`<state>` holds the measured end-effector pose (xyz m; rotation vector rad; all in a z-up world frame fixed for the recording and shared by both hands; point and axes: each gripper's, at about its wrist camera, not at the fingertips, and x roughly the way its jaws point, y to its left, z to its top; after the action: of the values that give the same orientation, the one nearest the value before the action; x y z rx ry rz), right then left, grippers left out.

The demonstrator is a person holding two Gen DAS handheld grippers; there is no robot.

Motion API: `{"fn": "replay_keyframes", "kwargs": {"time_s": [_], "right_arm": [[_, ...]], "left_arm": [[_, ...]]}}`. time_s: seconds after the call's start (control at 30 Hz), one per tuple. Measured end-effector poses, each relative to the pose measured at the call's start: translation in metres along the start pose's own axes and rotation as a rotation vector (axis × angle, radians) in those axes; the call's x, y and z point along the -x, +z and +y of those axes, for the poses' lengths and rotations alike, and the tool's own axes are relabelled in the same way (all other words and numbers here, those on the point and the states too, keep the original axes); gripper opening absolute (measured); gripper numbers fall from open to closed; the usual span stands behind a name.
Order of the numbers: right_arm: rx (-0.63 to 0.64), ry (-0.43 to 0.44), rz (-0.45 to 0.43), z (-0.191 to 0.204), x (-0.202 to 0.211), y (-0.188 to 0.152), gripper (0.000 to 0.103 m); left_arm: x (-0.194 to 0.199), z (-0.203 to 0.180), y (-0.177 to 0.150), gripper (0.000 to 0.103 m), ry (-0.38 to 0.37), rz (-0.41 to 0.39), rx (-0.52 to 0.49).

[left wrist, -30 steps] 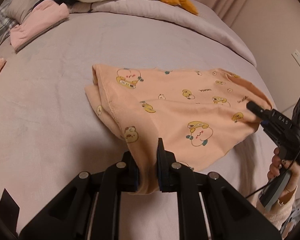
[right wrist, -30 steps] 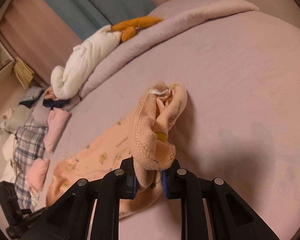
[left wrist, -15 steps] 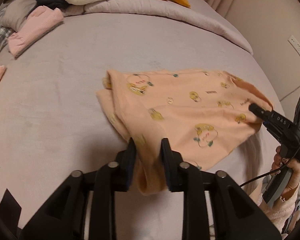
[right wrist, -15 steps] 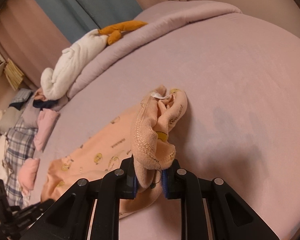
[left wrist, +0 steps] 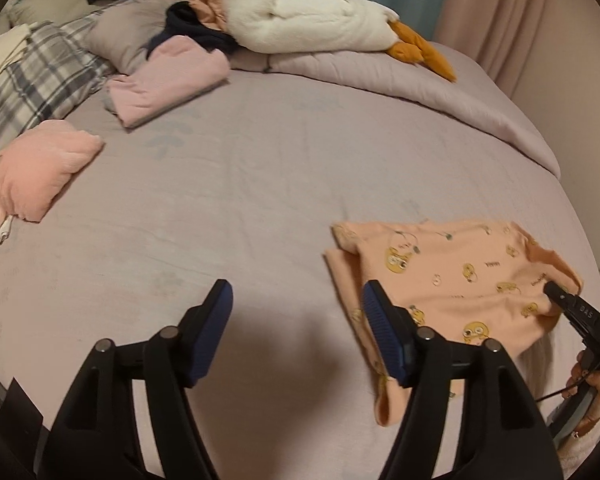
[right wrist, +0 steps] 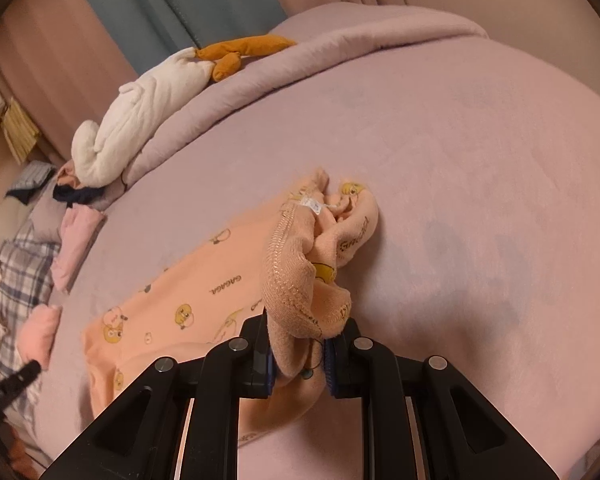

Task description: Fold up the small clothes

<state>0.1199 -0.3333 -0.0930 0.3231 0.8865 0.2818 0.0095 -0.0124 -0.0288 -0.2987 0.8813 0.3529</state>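
Observation:
A small peach garment with yellow cartoon prints [left wrist: 456,280] lies folded on the mauve bed, at the right in the left wrist view. My left gripper [left wrist: 298,300] is open and empty, just left of the garment's near corner. My right gripper [right wrist: 298,350] is shut on the garment's bunched ribbed edge [right wrist: 296,280] and holds it slightly raised; the rest of the garment [right wrist: 172,312] trails left on the bed. The right gripper also shows in the left wrist view [left wrist: 580,316] at the garment's right edge.
Folded pink clothes [left wrist: 168,80] and a peach bundle [left wrist: 36,172] lie at the left with plaid bedding [left wrist: 40,76]. A white goose plush [left wrist: 312,20] rests on a rolled duvet [left wrist: 420,88] at the back. Curtains [right wrist: 180,0] hang behind the bed.
My left gripper has opened, let go of the garment's corner and swung left, so the garment now lies on the bed. My right gripper still holds its edge.

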Motion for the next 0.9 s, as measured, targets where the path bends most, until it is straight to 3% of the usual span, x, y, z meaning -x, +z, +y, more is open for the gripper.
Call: {"fn": "replay_keyframes", "kwargs": {"time_s": [0.27,0.5,0.6,0.73,0.9], "right_arm": [[0.214,0.037,-0.058,0.052,0.015,0.018,0.020],[0.445,0.200,-0.027,0.114,0.019,0.012,0.020],[0.541,0.255,0.028,0.139,0.010,-0.007,0.020],[0.577,0.316,0.149,0.154,-0.014,-0.034,0.020],[0.570,0.302,0.293,0.158,-0.049,-0.063,0.020]], "left_arm": [[0.000,0.006,-0.002,0.074,-0.005,0.005,0.023],[0.001,0.008,-0.002,0.074,-0.008,0.004,0.041],[0.001,0.009,-0.001,0.074,-0.012,0.005,0.052],[-0.001,0.011,-0.001,0.075,-0.013,0.010,0.057],[-0.004,0.011,-0.002,0.075,-0.014,0.022,0.060]]}}
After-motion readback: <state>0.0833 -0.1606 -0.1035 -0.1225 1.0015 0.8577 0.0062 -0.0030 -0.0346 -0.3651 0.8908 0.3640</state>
